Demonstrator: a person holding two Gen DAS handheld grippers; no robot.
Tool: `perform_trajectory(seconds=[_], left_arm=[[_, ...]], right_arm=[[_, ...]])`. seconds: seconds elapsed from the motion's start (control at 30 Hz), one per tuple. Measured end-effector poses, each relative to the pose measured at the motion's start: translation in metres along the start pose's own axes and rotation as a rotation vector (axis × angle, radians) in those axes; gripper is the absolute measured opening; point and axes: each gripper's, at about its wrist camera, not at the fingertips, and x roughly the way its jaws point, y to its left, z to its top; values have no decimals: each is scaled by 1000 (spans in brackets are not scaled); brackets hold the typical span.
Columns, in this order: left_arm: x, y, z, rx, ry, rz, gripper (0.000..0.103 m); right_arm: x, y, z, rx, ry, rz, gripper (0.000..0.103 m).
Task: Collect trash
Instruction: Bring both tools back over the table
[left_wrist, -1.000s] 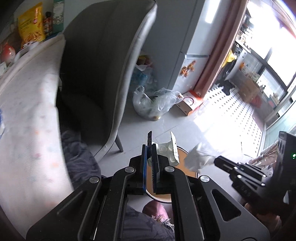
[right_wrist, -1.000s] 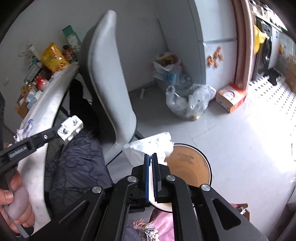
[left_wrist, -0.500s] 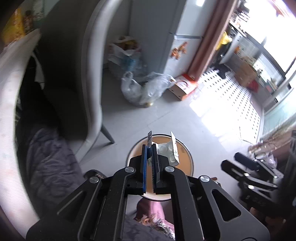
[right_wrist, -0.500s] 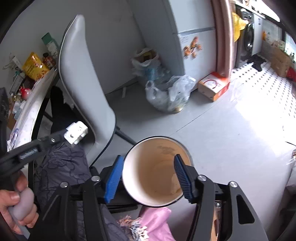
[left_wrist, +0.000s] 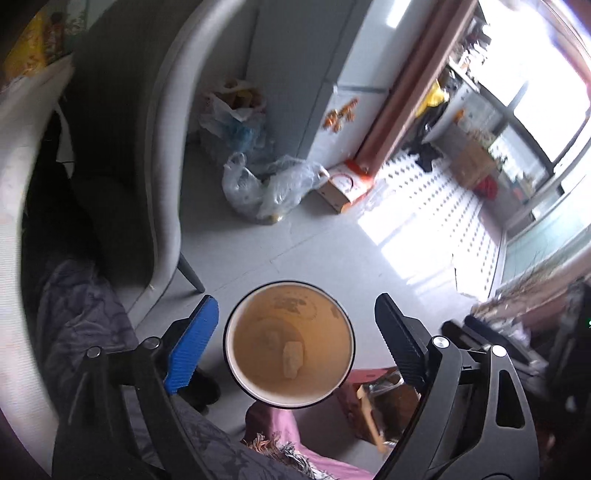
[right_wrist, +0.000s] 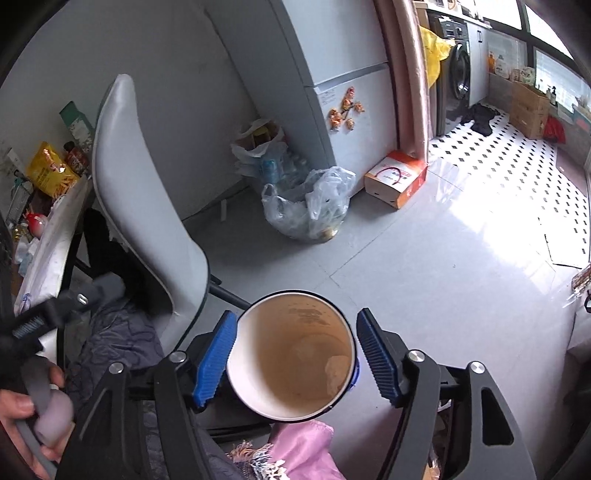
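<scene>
A round white-rimmed bin with a brown inside (left_wrist: 236, 334) stands on the floor below both grippers; it also shows in the right wrist view (right_wrist: 255, 384). Small pieces of trash (left_wrist: 292, 357) lie at its bottom, and one shows in the right wrist view (right_wrist: 338, 371). My left gripper (left_wrist: 293, 345) is open and empty above the bin's mouth. My right gripper (right_wrist: 295, 356) is open and empty above it too.
A grey chair (right_wrist: 144, 206) stands left of the bin, with a white table (right_wrist: 48, 243) beyond it. Clear plastic bags (right_wrist: 306, 206) and an orange-white box (right_wrist: 397, 179) lie on the floor by the fridge (right_wrist: 340, 74). Pink cloth (right_wrist: 306, 450) lies below the bin.
My left gripper opened and the blister pack it held is gone from its jaws. My right gripper opened earlier and let go of its white tissue. Both now hang over the bin.
</scene>
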Motion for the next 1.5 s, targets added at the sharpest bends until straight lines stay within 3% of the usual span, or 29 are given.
perform_trajectory(seconds=[0.17,0.27,0.6,0.73,0.87,1.17,1.5], left_arm=[[-57,8,6,-4,-94,32,97],[-95,21,8,-18,-164,66,97],[-194,90,-6,-169,-383,234,97],[-226,112,-18,-210,-495,294,97],[-258,135,-39,-244,-612,351,98],[-305,183,-69,-302,-696,341,97],[-335,216,-105,-324,-724,490,98]], right_arm=[[-21,24,7,-38,-60,29,87],[-38,46,12,-84,-110,42,96],[-77,124,13,-185,-200,157,96],[-88,156,10,-195,-253,115,96],[-92,186,8,-192,-231,142,96],[-108,261,-18,-358,-277,220,96],[-111,344,-46,-579,-232,343,96]])
